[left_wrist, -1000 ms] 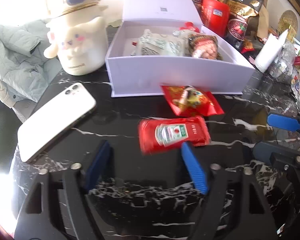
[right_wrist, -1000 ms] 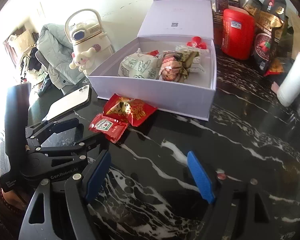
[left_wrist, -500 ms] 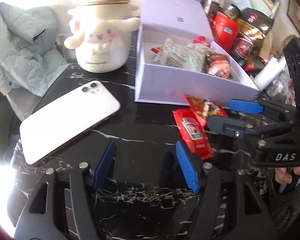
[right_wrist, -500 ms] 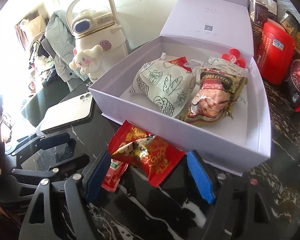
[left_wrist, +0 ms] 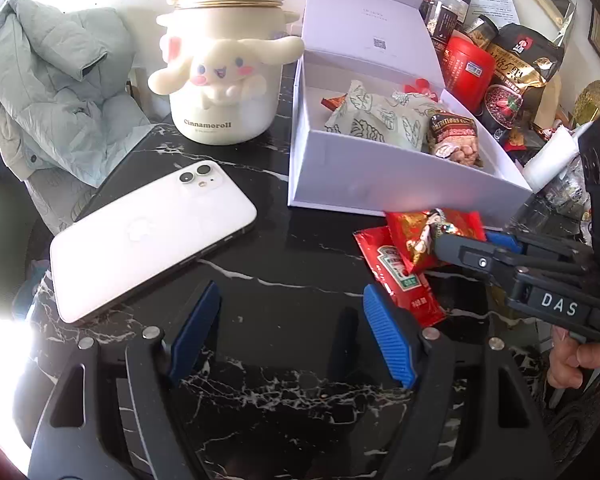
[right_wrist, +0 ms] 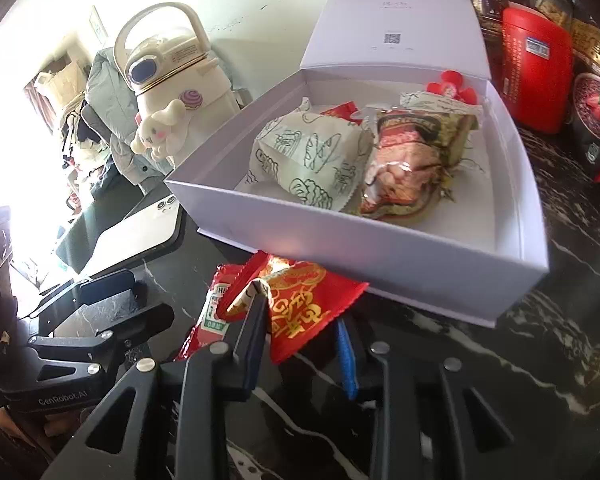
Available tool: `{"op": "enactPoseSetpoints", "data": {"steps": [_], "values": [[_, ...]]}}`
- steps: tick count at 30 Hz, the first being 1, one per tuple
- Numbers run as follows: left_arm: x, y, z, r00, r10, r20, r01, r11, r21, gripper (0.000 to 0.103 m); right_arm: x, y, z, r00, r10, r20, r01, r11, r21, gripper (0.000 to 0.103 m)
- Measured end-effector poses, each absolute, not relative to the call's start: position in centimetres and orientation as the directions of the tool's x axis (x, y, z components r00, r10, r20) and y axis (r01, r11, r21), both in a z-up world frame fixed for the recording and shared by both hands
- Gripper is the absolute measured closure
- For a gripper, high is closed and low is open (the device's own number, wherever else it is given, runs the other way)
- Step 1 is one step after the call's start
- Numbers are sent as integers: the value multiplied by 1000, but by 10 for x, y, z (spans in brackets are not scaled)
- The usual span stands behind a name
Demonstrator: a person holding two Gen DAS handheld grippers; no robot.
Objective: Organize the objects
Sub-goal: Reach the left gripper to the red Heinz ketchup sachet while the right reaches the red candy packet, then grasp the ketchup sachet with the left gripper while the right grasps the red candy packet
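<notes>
A red-and-gold snack packet (right_wrist: 304, 304) lies on the black marble table against the front wall of an open white box (right_wrist: 400, 256). My right gripper (right_wrist: 300, 340) has closed in on this packet, which sits between its blue pads; it also shows in the left wrist view (left_wrist: 424, 232). A red ketchup sachet (left_wrist: 400, 276) lies partly under it, just right of my left gripper (left_wrist: 292, 332), which is open and empty above the table. The box holds a printed paper bag (right_wrist: 312, 156) and a cereal packet (right_wrist: 404, 160).
A white phone (left_wrist: 148, 236) lies left of the box. A cream Cinnamoroll bottle (left_wrist: 224, 80) stands behind it, beside a grey jacket (left_wrist: 56, 88). A red tin (right_wrist: 536, 68), jars and snack bags crowd the back right.
My right gripper has moved forward and narrowed around the red-and-gold packet. My left gripper has drawn back to the left, away from the ketchup sachet, and stays open.
</notes>
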State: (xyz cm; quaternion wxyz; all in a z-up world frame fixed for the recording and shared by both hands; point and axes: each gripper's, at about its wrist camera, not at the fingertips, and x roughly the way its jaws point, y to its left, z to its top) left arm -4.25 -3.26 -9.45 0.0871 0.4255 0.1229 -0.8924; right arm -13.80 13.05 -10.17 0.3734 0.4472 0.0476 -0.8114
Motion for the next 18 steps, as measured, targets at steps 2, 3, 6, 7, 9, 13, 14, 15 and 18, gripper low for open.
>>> {"op": "enactPoseSetpoints", "data": {"steps": [2, 3, 6, 7, 9, 13, 14, 15, 18], "values": [[-42, -30, -94, -624, -32, -781, 246, -956, -157, 29, -135, 142, -101, -341, -548, -763, 625, -739, 251, 72], [-42, -27, -94, -625, -23, -781, 238, -957, -163, 29, -133, 147, -101, -352, -543, -762, 616, -748, 249, 72], [-44, -16, -94, -624, -6, -781, 210, -964, -161, 29, -129, 163, -100, -377, -526, -762, 591, -770, 240, 72], [-45, -11, -94, -623, -6, -782, 204, -967, -155, 29, -127, 169, -101, -385, -521, -762, 583, -777, 237, 72], [-47, -3, -94, -624, 7, -781, 182, -971, -154, 29, -124, 179, -101, -389, -521, -760, 570, -784, 246, 72], [-53, 12, -94, -624, 24, -781, 136, -981, -139, 29, -116, 197, -105, -390, -542, -745, 552, -784, 282, 71], [-56, 16, -94, -624, 20, -781, 129, -983, -128, 28, -115, 198, -105, -390, -547, -741, 552, -783, 287, 71], [-58, 19, -94, -622, 16, -783, 125, -985, -119, 28, -114, 199, -105, -389, -548, -740, 552, -782, 289, 71], [-66, 27, -95, -614, 10, -789, 108, -990, -96, 18, -112, 199, -105, -392, -542, -744, 560, -782, 275, 71]]}}
